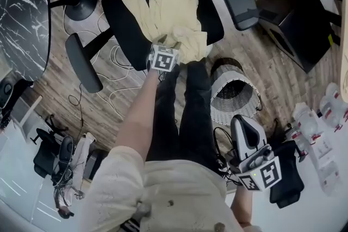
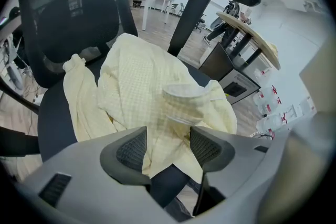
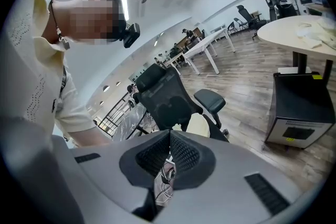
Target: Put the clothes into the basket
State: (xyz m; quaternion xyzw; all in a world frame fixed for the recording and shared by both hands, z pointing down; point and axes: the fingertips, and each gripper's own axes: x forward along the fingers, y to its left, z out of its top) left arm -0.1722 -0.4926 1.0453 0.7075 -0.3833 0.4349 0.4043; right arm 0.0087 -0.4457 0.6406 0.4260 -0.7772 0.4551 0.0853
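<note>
The step in hand is the first pick-up: nothing is in the basket (image 1: 239,101) yet, as far as its open mouth shows. The one garment I see, a pale yellow shirt (image 1: 173,1), lies spread over the seat of the black office chair (image 1: 126,25). One part runs up toward the backrest and a bunched part hangs at the front edge of the seat.

The left tongs (image 1: 169,43) point steeply down at this front edge. In the left gripper view they are released, with the two pads standing wide apart. The bunched fold of the shirt shows in the gap between them, but the pads do not press on it. I cannot tell if the tips already touch the cloth.

The right tongs (image 1: 243,126) are well apart from the chair, low and close to the person's body. In the right gripper view their pads are clenched together with nothing between them.

The white mesh basket stands on the wooden floor just beside the chair, at its front corner on the person's right.

I judge that the next move calls for sinking the left tongs a little deeper, so that a thick fold sits between the pads, and then closing firmly. The shirt is loose and wide, so it may drag or catch on an armrest when it is lifted. A high lift, perhaps helped by the right tongs, would be wise before carrying it over the basket.
</note>
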